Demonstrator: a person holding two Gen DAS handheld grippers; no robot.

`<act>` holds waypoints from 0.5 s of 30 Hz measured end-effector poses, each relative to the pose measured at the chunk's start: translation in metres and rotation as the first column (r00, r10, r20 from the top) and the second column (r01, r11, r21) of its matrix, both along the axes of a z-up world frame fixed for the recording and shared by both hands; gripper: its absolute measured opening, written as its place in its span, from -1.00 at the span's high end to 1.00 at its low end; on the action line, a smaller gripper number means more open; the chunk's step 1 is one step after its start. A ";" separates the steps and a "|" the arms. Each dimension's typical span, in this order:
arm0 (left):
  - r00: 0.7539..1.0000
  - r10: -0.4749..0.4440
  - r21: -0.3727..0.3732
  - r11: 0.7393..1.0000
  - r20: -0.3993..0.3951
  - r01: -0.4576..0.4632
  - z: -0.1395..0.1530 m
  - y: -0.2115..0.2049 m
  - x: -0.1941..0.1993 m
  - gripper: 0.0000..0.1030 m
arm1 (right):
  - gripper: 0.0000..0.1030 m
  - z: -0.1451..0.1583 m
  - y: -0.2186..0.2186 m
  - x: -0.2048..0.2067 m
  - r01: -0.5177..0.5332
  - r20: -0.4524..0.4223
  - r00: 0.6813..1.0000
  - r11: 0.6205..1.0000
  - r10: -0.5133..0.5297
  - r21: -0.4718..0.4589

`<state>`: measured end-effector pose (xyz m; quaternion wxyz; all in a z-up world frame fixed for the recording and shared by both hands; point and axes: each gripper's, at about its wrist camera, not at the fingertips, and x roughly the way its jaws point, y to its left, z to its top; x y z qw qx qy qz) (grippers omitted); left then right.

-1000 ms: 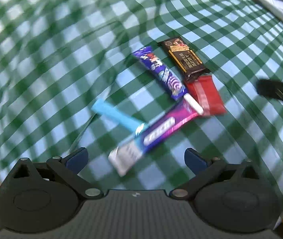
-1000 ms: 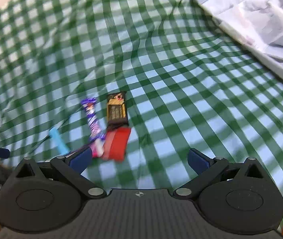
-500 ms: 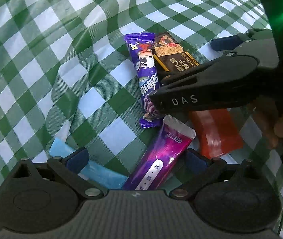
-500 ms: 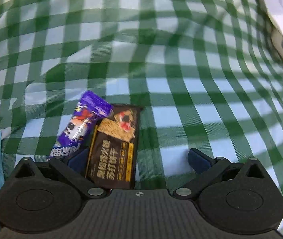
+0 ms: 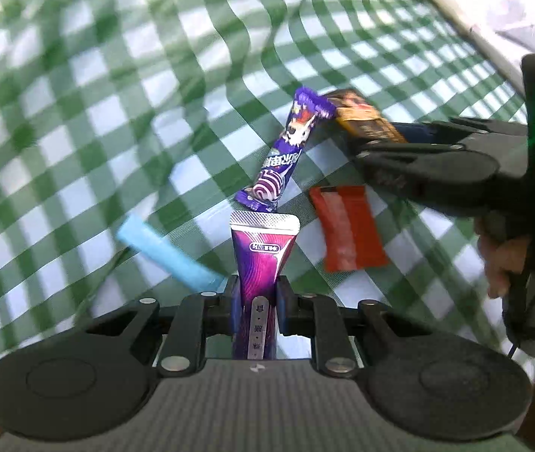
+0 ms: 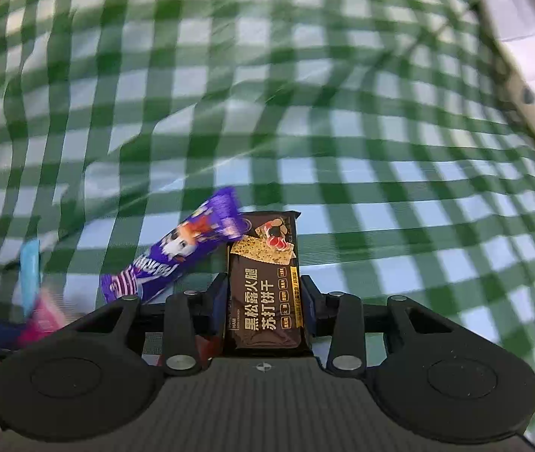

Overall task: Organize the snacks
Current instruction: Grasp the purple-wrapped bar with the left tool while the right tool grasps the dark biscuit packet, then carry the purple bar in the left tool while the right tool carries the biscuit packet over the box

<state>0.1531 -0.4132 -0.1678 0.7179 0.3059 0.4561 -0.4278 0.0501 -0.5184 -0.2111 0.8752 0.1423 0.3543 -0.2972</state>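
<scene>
Now both grippers had just closed from wide open, each on a snack. Nearest the left wrist camera, the left gripper (image 5: pixel 254 310) had its pads pinched on the lower part of the magenta pouch (image 5: pixel 263 252), whose sealed top stood up ahead of the jaws where a moment earlier it lay flat between open fingers. Likewise the right gripper (image 6: pixel 263 301) had clamped the dark cracker bar (image 6: pixel 265 282) across its width. Just beyond, the pale blue stick (image 5: pixel 165 254) and the red packet (image 5: pixel 346 229) lay loose on the green checked surface (image 5: pixel 79 132). Farther out, the purple candy bar (image 5: pixel 286 150) sat tilted, its far end seemingly touching the cracker bar, though blur made that uncertain. Judging by this, two snacks were secured and ready to be carried off; three awaited sorting.
</scene>
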 end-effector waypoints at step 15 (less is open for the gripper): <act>0.975 0.200 -0.278 0.946 0.095 -0.166 0.176 0.176 -0.068 0.64 | 0.20 0.145 0.117 -0.117 -0.001 0.228 0.974 1.000 0.002 -0.002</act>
